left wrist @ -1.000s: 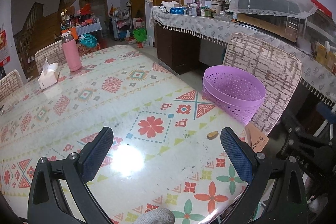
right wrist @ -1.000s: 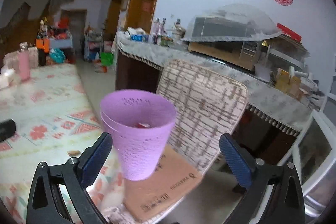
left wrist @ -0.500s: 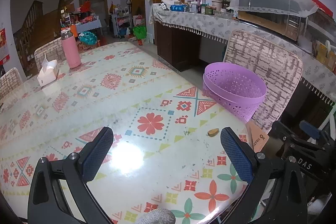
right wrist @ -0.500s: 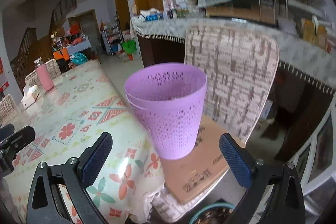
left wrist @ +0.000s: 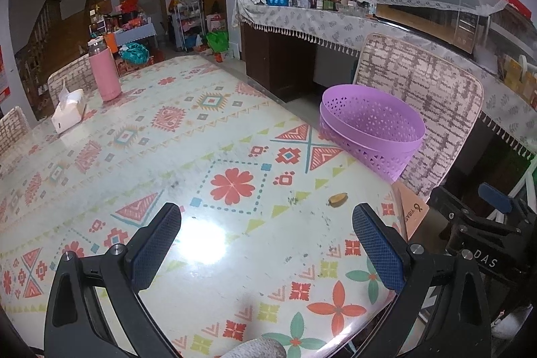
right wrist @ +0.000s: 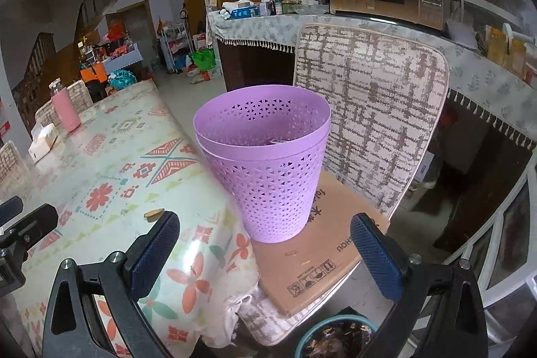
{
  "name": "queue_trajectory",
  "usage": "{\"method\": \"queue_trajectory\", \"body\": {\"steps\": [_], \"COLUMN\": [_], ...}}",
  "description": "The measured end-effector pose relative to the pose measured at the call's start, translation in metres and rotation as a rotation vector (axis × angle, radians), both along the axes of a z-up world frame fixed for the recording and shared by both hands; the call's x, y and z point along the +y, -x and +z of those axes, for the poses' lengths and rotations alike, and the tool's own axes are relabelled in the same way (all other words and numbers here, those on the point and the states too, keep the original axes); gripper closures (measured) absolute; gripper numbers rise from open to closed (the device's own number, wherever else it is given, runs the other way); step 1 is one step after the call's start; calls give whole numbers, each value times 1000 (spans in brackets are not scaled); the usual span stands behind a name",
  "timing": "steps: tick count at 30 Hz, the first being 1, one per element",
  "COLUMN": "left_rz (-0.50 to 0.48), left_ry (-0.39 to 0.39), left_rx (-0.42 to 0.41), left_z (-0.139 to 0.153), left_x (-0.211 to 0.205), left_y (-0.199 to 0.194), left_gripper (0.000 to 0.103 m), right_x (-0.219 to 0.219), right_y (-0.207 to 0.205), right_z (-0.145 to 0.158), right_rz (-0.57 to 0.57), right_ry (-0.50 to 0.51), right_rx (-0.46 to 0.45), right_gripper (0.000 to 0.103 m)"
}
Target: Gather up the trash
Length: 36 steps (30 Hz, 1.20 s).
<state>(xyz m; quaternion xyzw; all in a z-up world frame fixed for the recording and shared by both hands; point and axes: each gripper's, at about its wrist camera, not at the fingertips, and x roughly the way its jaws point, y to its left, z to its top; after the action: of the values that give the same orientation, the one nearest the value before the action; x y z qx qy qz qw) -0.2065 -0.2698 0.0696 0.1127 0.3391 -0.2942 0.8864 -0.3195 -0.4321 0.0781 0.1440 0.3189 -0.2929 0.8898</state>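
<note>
Mostly done, by the look: something already in purple basket on far-right chair; one brown scrap left on table (near its right edge); left tool and right tool both agape, empty

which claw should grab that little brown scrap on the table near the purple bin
Left. The left claw is open over the table, with the brown scrap just ahead near its right finger. The right claw is also open but faces the purple bin on the chair, off the table edge.
</note>
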Motion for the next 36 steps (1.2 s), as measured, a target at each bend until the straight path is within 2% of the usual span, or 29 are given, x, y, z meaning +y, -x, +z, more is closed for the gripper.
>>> {"method": "queue_trajectory", "body": {"steps": [14, 22, 26, 32, 36], "left_rz": [-28, -37, -36, -29, -35], "left_ry": [-31, -29, -13, 25, 28], "left_rx": [37, 34, -2, -112, -130], "left_z": [-11, -11, -8, 7, 10], "left_x": [-9, -12, -11, -8, -8], "left_y": [0, 2, 8, 22, 25], "left_gripper": [1, 1, 1, 1, 1], "right_x": [1, 6, 11, 21, 23], "right_y": [-4, 1, 5, 10, 12], "right_z": [-2, 6, 12, 22, 25], "right_rz": [-1, -6, 5, 22, 17], "right_ry": [20, 74, 108, 162, 177], "right_rx": [15, -23, -58, -105, -112], "right_gripper": [0, 0, 0, 0, 0]}}
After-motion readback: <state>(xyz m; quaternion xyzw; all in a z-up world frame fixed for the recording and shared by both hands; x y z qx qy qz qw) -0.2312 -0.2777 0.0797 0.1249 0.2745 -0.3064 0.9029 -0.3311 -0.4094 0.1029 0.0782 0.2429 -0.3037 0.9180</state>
